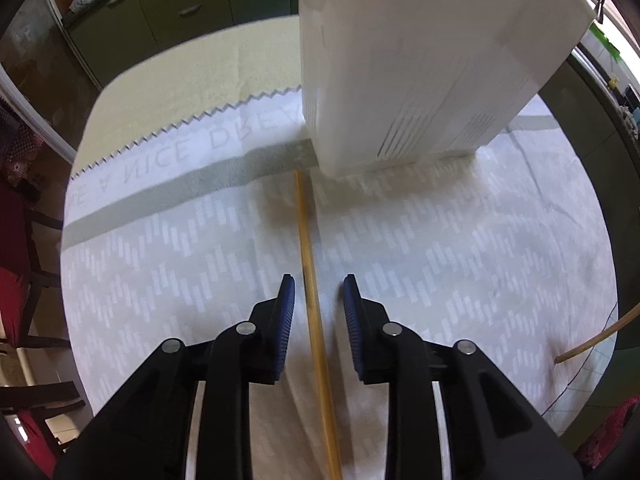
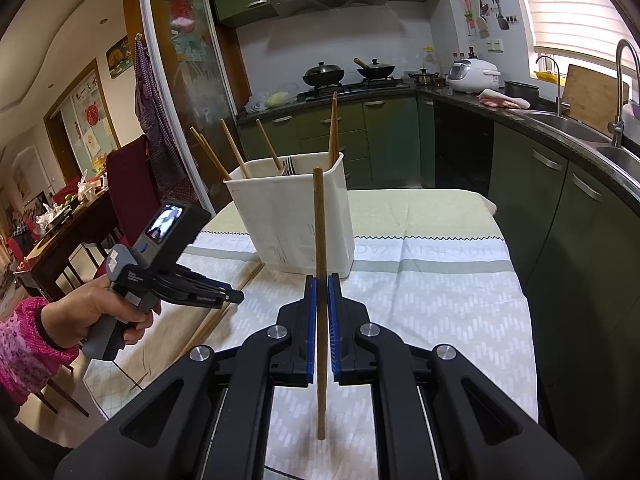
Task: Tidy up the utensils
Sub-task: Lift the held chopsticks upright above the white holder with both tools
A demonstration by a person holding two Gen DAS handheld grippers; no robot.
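Right gripper [image 2: 322, 280] is clenched on a brown chopstick [image 2: 319, 216], held nearly upright, pads pinching it a little below mid-length; its top end sits at 12 o'clock from the jaws, in front of the white utensil holder [image 2: 280, 208] on the table cloth [image 2: 440, 300]. Left gripper [image 1: 319, 284] is released, jaws parted and straddling a pale chopstick lying flat [image 1: 308, 248] on the cloth, which runs from 6 o'clock toward 12, its far tip just beside the holder's base. Whether the pads touch the cloth cannot be told. The holder already carries several chopsticks and what look like forks, leaning out at 10 to 12 o'clock. Judgement: these sticks are light, stiff and smooth, apt to roll or pivot in a narrow pinch. Best taken near the middle, square across the shaft, lifted level, then tipped upright.
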